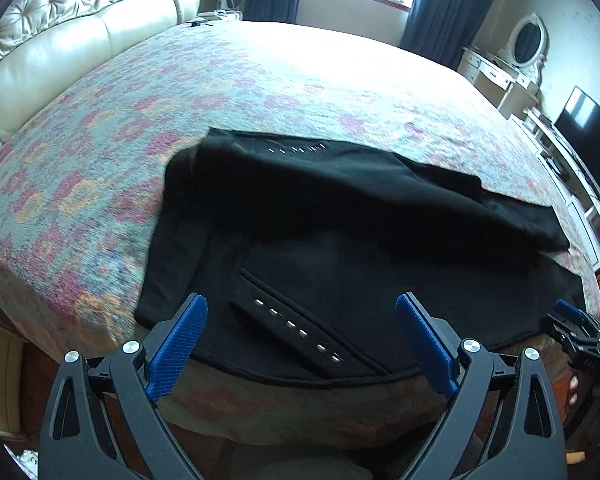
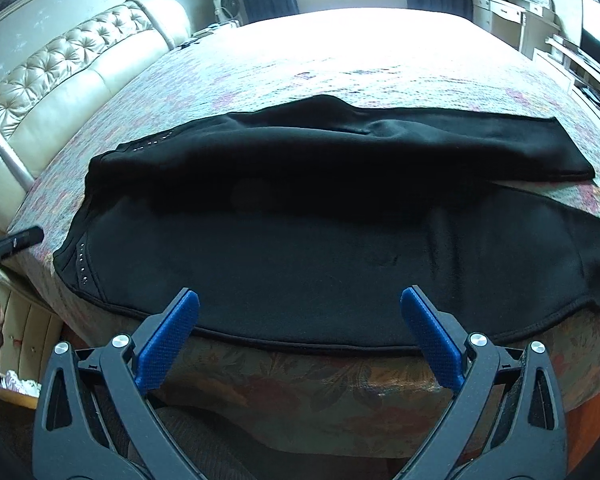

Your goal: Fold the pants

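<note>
— Left wrist view?
— Black pants (image 1: pixel 340 232) spread flat across the near part of the bed (image 1: pixel 260 92), on a floral bedspread. Waistband to the left, legs running off to the right. Far leg lying partly over the near one. Row of small metal studs (image 1: pixel 298 330) along a pocket strip close to the near edge, a second row further back.
— And the left gripper (image 1: pixel 302 344)?
— Spread wide, blue pads (image 1: pixel 178 344) well apart, gripping nothing, hovering just over the near hem. Right gripper (image 1: pixel 572 320) visible at the far right edge; opening impossible to tell here.
— Right wrist view?
— Same pants (image 2: pixel 320 248) lengthwise across the frame, near edge hanging slightly over the bed side. Dark, soft-looking fabric, few wrinkles.
— Right gripper (image 2: pixel 300 336)?
— Wide open too, empty, poised at the near edge.
</note>
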A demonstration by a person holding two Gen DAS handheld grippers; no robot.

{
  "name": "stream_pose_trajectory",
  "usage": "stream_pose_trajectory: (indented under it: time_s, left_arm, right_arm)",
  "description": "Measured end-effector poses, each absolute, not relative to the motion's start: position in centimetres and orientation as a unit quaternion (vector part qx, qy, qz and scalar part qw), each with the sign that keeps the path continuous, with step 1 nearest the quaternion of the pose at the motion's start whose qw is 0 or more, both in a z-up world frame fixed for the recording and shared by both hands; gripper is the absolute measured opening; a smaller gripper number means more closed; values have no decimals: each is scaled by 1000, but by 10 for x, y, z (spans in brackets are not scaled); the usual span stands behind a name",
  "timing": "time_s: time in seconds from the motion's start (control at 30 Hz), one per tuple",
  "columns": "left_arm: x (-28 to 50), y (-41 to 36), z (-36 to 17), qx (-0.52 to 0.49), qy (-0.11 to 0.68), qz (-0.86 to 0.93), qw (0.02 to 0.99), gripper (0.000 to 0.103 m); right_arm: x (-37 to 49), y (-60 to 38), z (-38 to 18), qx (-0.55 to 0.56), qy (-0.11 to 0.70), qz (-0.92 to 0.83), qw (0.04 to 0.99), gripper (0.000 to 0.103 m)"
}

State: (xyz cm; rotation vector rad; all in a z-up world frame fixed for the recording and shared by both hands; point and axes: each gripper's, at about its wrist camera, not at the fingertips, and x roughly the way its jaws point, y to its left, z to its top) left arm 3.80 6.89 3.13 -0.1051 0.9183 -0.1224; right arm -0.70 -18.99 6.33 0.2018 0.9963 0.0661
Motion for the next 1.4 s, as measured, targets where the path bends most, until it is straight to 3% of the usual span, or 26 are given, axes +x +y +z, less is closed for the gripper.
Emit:
stream_pose_trajectory:
  time_s: [0.1, 0.3, 0.43, 0.57, 0.97, 1.13, 1.27, 1.3, 1.33, 1.37, 1.4]
  left_arm:
    - [68, 112, 30, -79, 452, -41, 887, 94]
    - [170, 196, -16, -171, 544, -81, 818, 94]
    - [232, 220, -43, -189, 567, -102, 795, 94]
    - [270, 217, -62, -270, 580, -176, 748, 94]
    - [325, 185, -68, -226, 573, -226, 754, 94]
    - [321, 158, -67, -142, 576, -244, 767, 93]
    - [328, 147, -74, -106, 582, -226, 774, 78]
    - [331, 149, -75, -116, 584, -227, 771, 78]
    - [333, 152, -76, -122, 586, -227, 768, 78]
    - [334, 153, -77, -121, 589, -223, 767, 74]
    - [335, 156, -78, -113, 595, -216, 766, 67]
  right_arm:
    - [3, -190, 71, 88, 464, 58, 879, 101]
    - [44, -194, 71, 99, 458, 77, 880, 101]
    - [74, -197, 65, 103, 458, 90, 878, 101]
    - [105, -197, 63, 81, 446, 119, 883, 101]
    - [215, -211, 57, 59, 481, 203, 851, 101]
    - [272, -214, 42, 41, 524, 224, 821, 101]
    - [296, -196, 18, -44, 572, 232, 786, 101]
    - [300, -193, 12, -59, 583, 231, 776, 99]
    - [301, -192, 6, -64, 596, 236, 765, 87]
    - [304, -190, 0, -65, 611, 243, 751, 67]
    - [305, -188, -7, -72, 625, 245, 738, 59]
